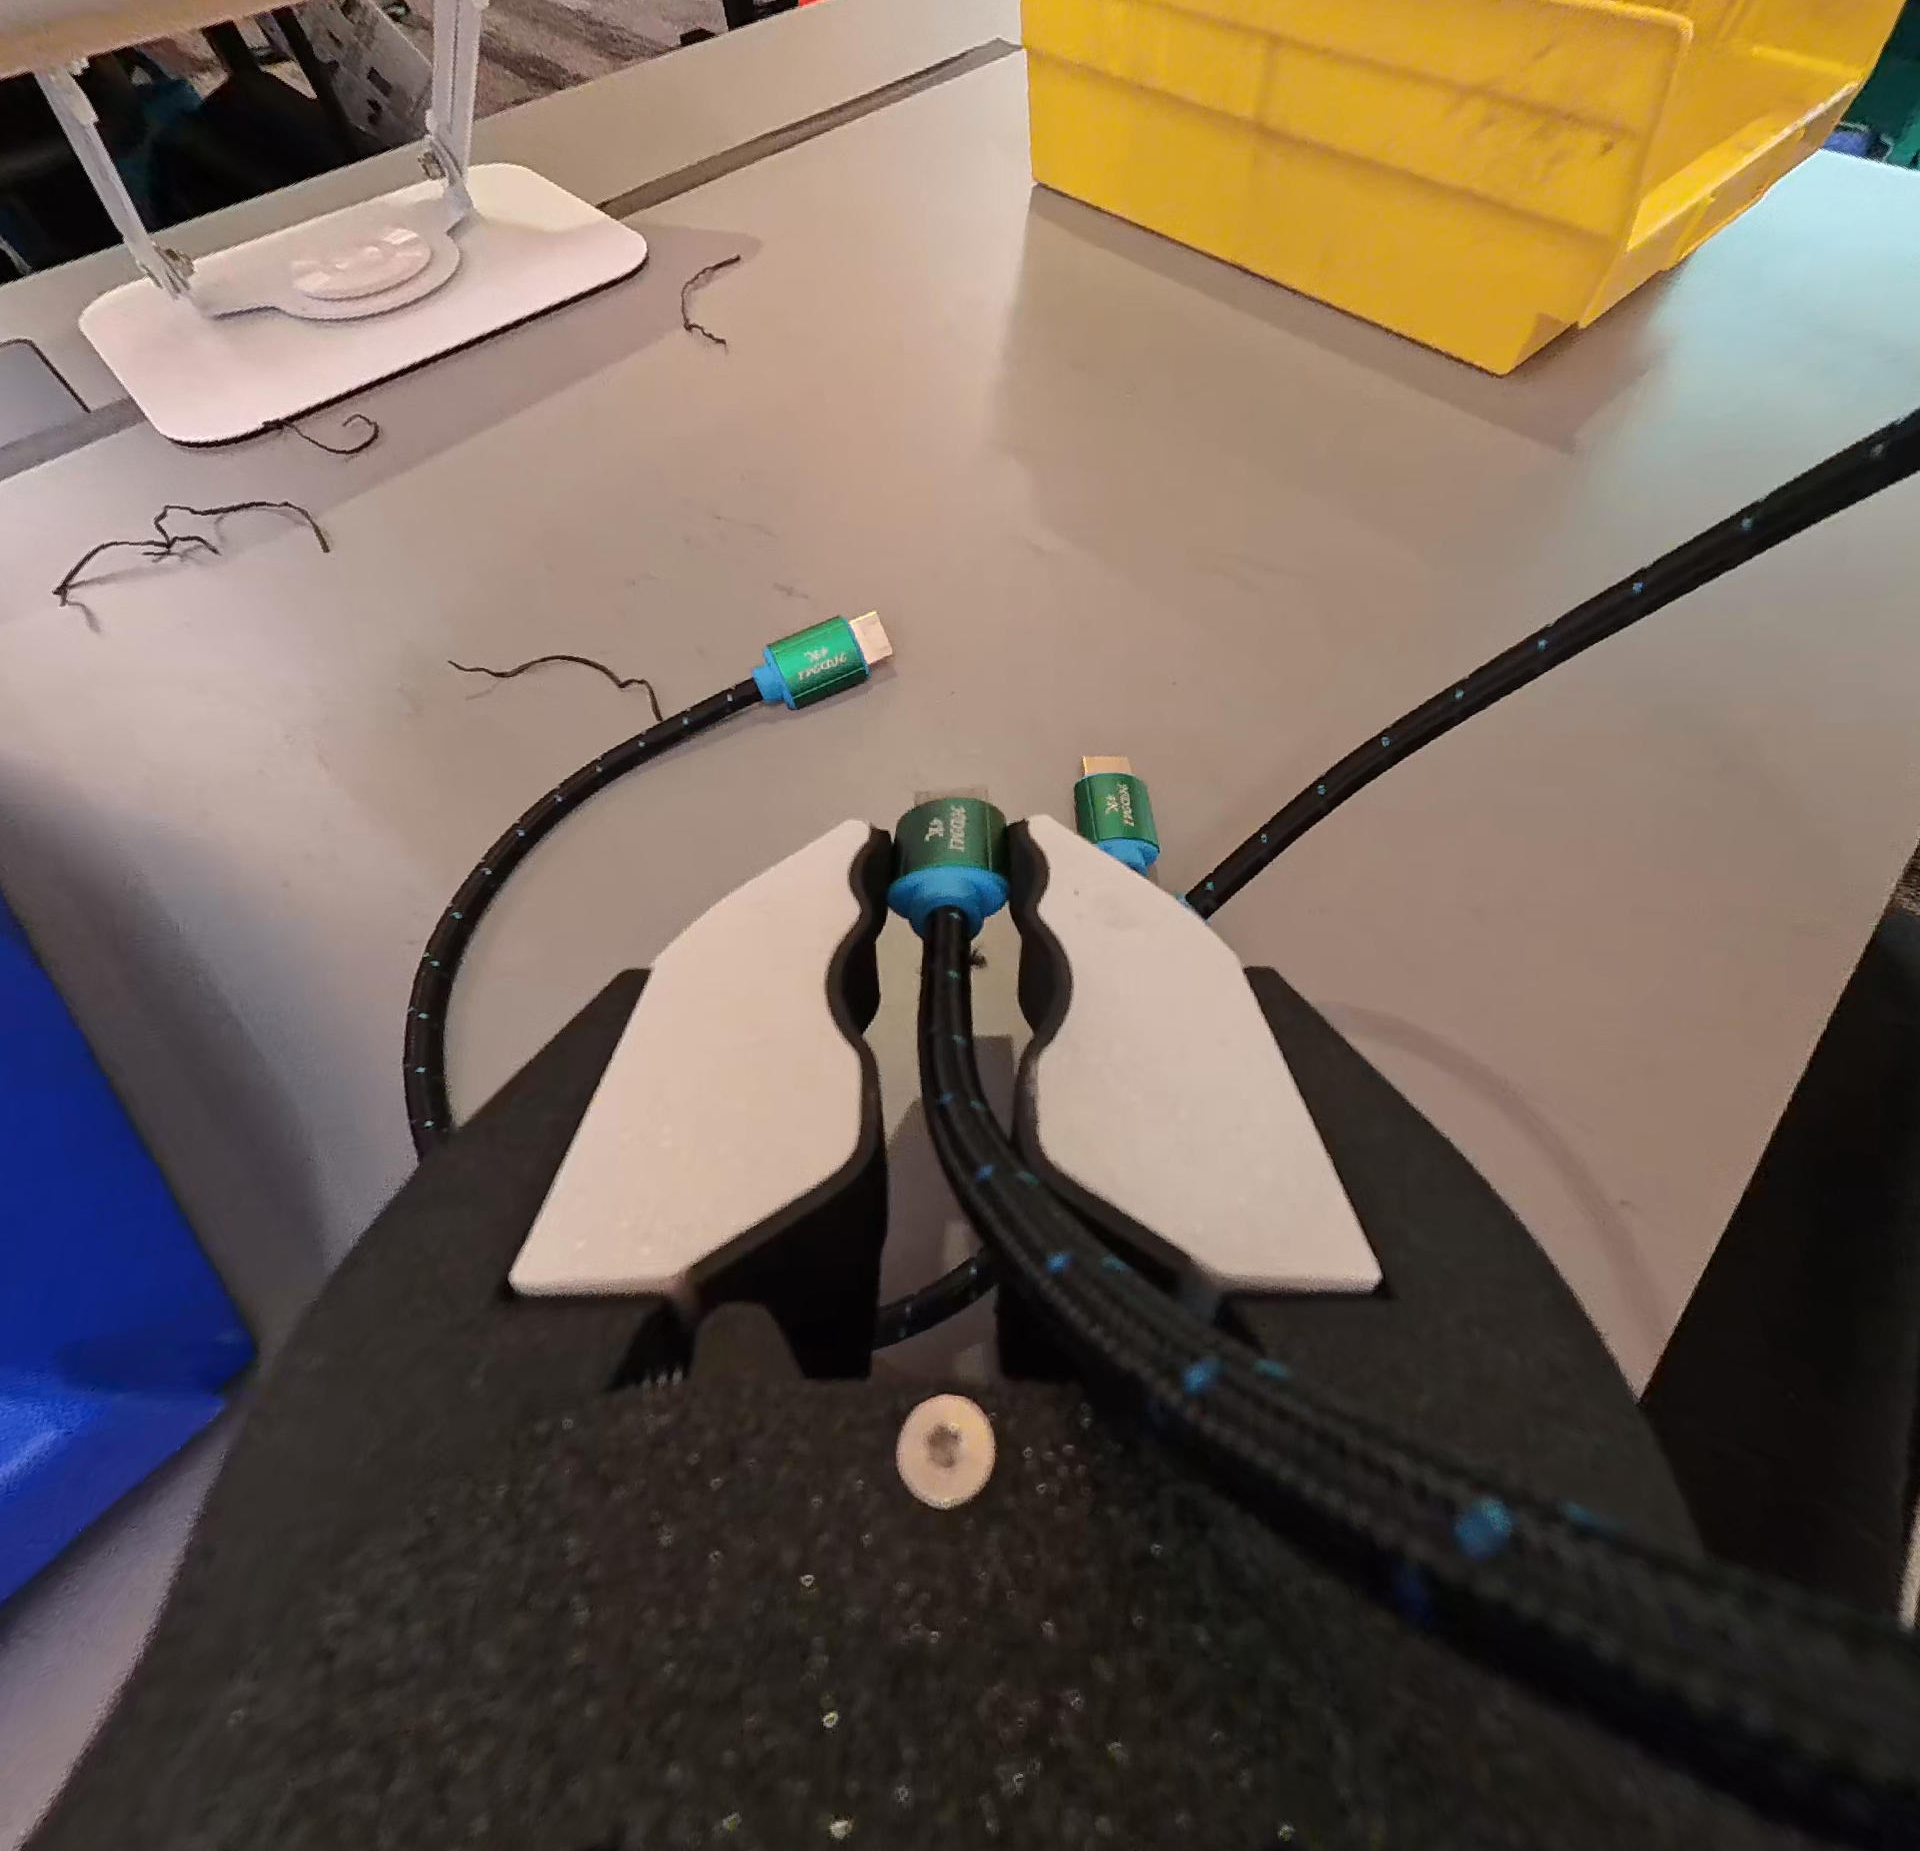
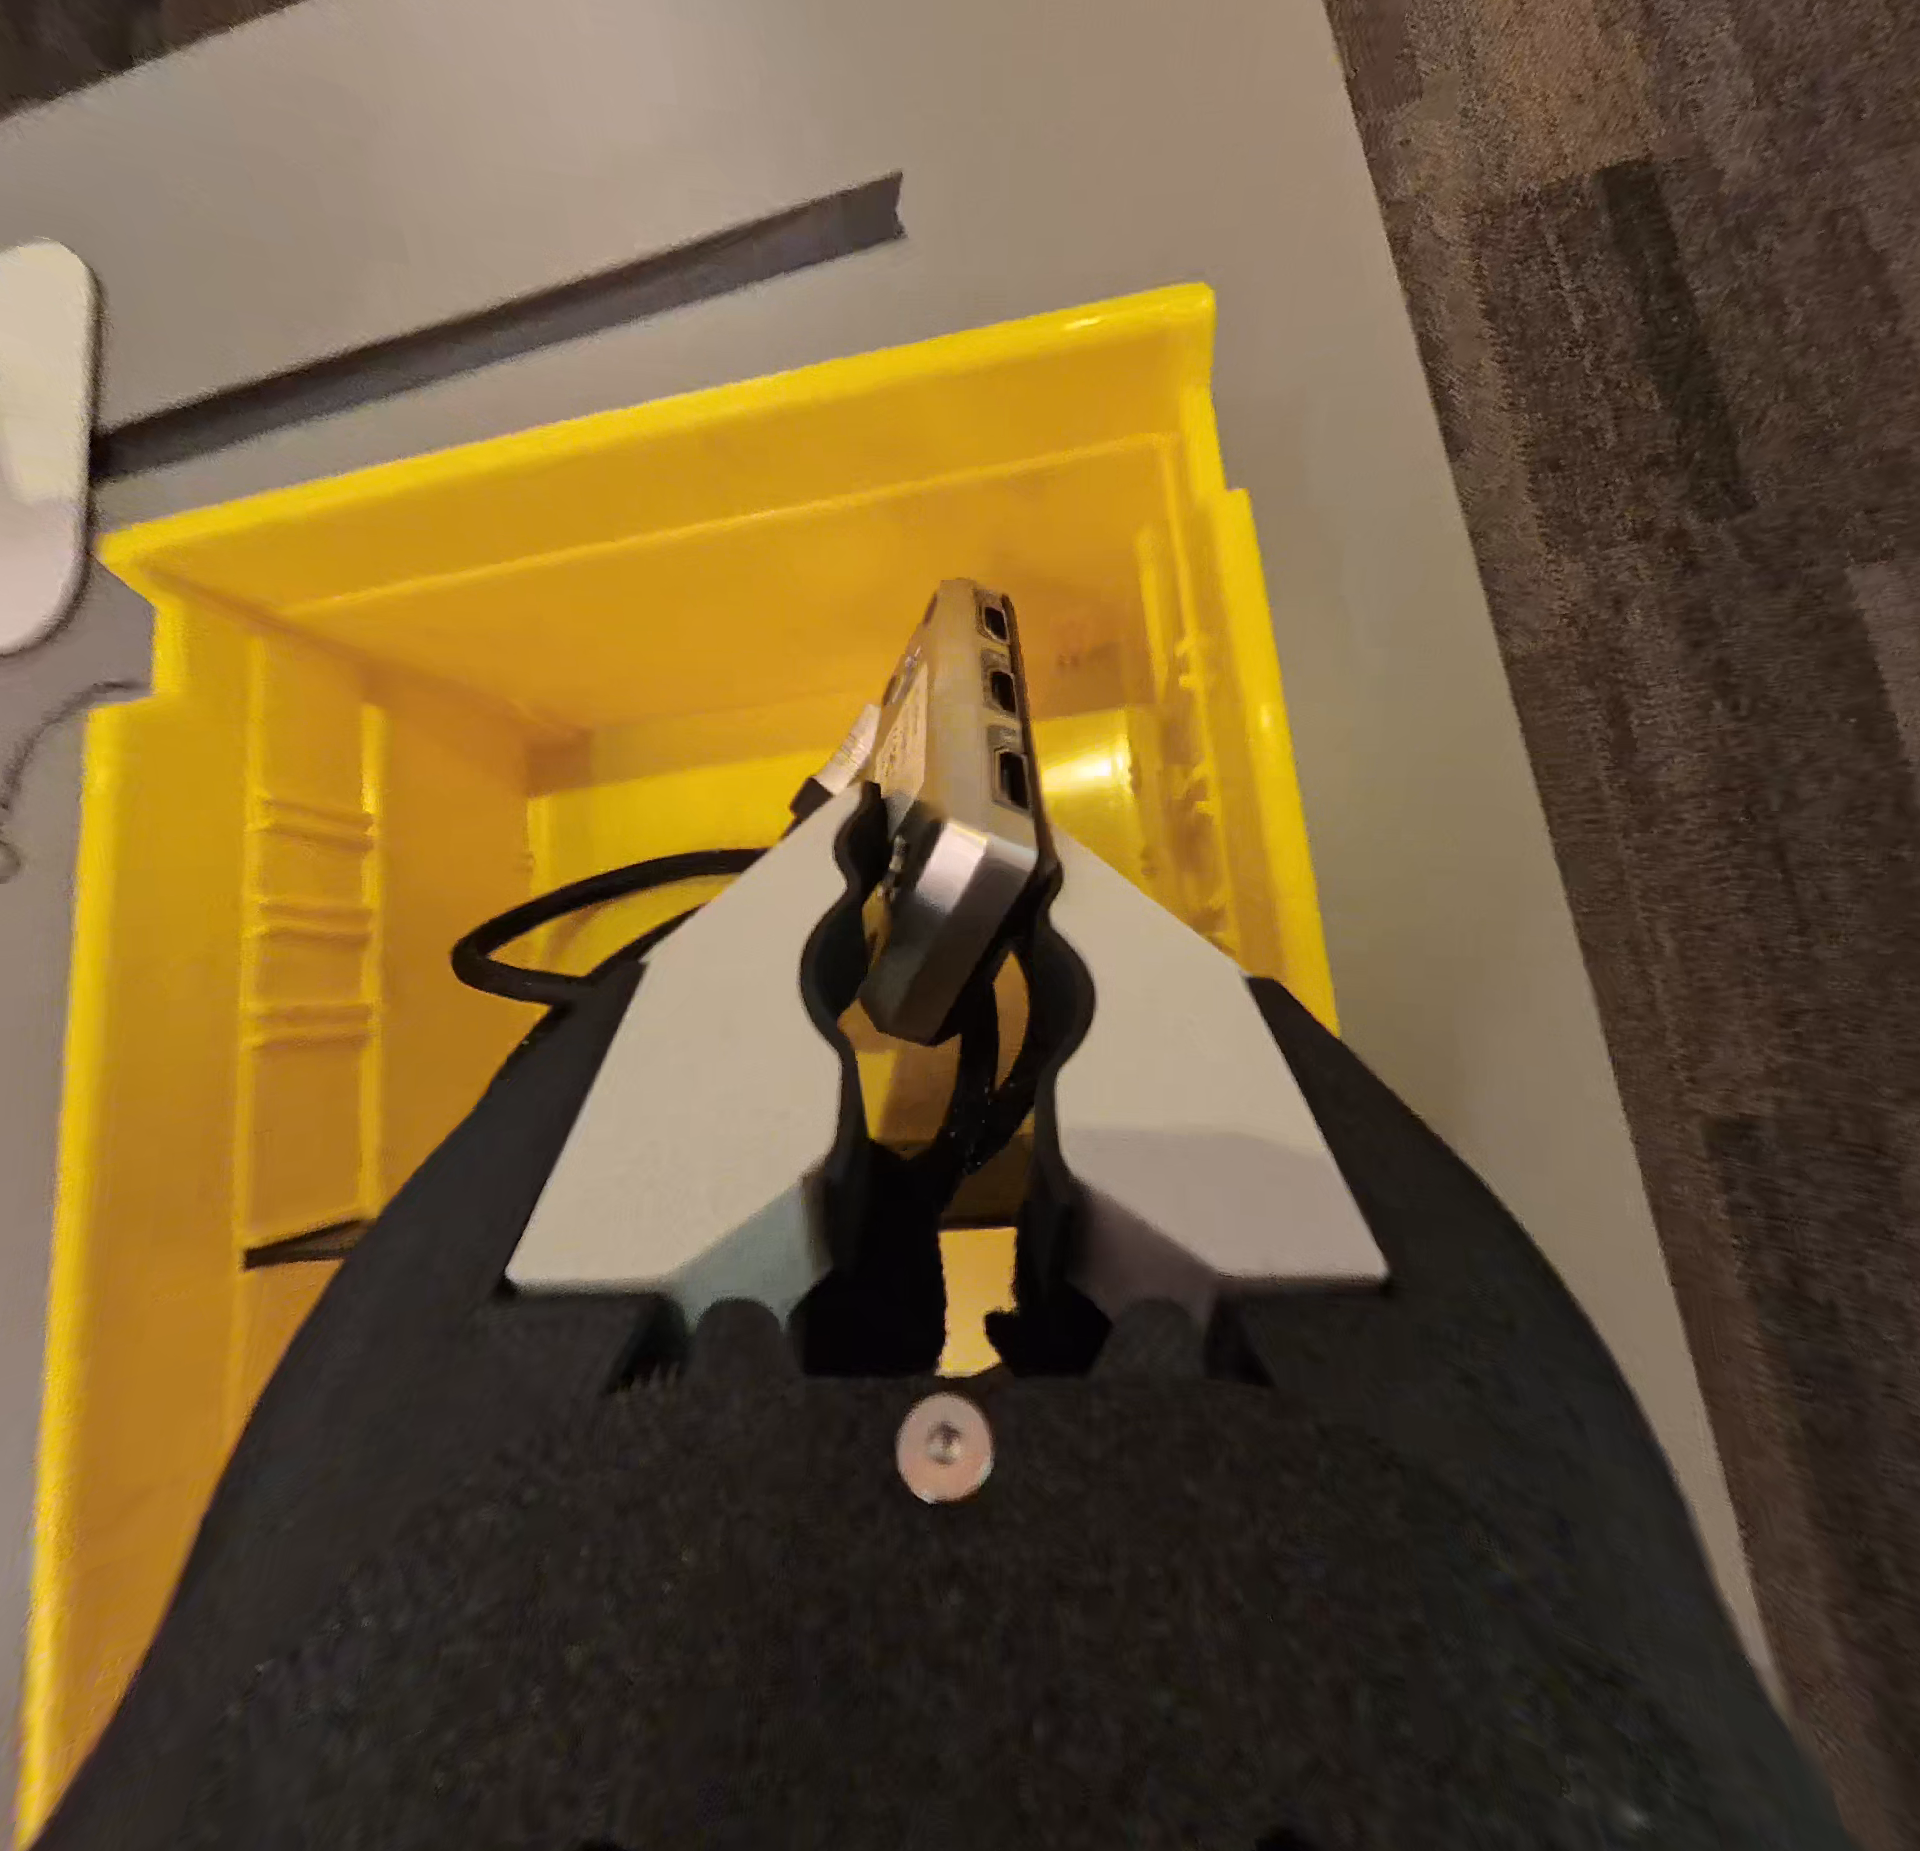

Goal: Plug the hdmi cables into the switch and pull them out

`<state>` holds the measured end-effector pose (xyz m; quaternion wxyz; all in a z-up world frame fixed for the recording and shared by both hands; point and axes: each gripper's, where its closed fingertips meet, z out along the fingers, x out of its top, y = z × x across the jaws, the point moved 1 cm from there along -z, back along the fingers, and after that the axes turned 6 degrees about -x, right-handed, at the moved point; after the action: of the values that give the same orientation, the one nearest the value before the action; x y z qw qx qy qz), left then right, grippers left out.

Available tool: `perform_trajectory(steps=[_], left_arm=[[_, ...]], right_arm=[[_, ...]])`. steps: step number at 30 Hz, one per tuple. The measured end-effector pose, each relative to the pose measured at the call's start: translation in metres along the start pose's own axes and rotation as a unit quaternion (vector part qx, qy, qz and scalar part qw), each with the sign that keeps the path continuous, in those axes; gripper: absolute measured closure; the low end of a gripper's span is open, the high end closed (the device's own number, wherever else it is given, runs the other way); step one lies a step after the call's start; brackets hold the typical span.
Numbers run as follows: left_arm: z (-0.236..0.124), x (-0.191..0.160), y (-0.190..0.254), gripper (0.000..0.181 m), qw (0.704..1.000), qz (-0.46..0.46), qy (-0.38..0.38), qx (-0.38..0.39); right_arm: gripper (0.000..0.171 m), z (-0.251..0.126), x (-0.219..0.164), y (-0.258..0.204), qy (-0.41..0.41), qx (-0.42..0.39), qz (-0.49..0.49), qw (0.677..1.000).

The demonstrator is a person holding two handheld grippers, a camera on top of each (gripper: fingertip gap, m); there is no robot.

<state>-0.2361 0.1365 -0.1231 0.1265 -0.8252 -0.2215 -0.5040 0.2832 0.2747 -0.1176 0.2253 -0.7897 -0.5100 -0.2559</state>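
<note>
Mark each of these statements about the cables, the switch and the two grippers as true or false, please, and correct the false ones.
1. The left gripper is closed on a green HDMI plug. True.
2. The right gripper is empty. False: it holds the metal switch above the yellow bin.
3. Two other green plugs lie loose on the grey table. True: one to the left, one to the right.
4. A cable is plugged into each port on the switch's visible edge. False: the visible ports are open.
5. The bin is blue. False: it is yellow.
</note>
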Motion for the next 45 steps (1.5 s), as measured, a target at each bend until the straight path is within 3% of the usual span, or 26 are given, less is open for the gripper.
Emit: perform_trajectory(steps=[9,14,17,19,22,26,28,33,34,36,39,41,45], left_arm=[[-0.002,-0.001,-0.003,0.159,1.0,-0.003,-0.002,0.007],[-0.001,-0.003,-0.006,0.16,1.0,-0.009,-0.004,0.008],[-0.001,-0.003,-0.007,0.16,1.0,-0.011,-0.004,0.008],[-0.001,-0.003,-0.007,0.16,1.0,-0.012,-0.004,0.008],[0.0,-0.004,-0.006,0.16,1.0,-0.014,-0.008,0.006],[0.0,-0.005,-0.005,0.16,1.0,-0.022,-0.008,0.002],[-0.001,-0.005,-0.006,0.16,1.0,-0.027,-0.008,0.002],[-0.002,-0.006,-0.008,0.16,0.999,-0.038,-0.008,0.001],[-0.002,-0.007,-0.009,0.16,0.999,-0.037,-0.009,0.003],[-0.003,-0.006,-0.009,0.16,0.999,-0.037,-0.006,0.001],[0.0,-0.004,0.002,0.156,0.998,-0.047,0.009,-0.045],[-0.001,0.005,0.012,0.134,0.996,-0.042,0.034,-0.075],[-0.011,0.025,0.029,0.124,0.99,-0.003,0.089,-0.106]], right_arm=[[0.128,-0.006,0.024,0.014,-0.054,-0.028,0.0,0.998],[0.12,-0.069,0.062,0.021,0.073,-0.09,-0.062,0.991],[0.12,-0.127,0.059,-0.024,0.163,-0.04,-0.122,0.978],[0.12,-0.166,0.035,-0.076,0.219,0.039,-0.17,0.96],[0.124,-0.212,-0.034,-0.169,0.27,0.216,-0.227,0.91],[0.123,-0.251,-0.173,-0.275,0.221,0.461,-0.344,0.787],[0.123,-0.257,-0.216,-0.304,0.217,0.498,-0.381,0.748],[0.123,-0.259,-0.265,-0.344,0.184,0.512,-0.438,0.716],[0.126,-0.259,-0.268,-0.348,0.193,0.503,-0.452,0.711],[0.163,-0.26,-0.262,-0.352,0.242,0.468,-0.467,0.71],[0.165,-0.264,-0.245,-0.349,0.267,0.444,-0.47,0.714],[0.166,-0.274,-0.222,-0.34,0.285,0.442,-0.436,0.73],[0.166,-0.298,-0.17,-0.296,0.327,0.411,-0.402,0.75]])
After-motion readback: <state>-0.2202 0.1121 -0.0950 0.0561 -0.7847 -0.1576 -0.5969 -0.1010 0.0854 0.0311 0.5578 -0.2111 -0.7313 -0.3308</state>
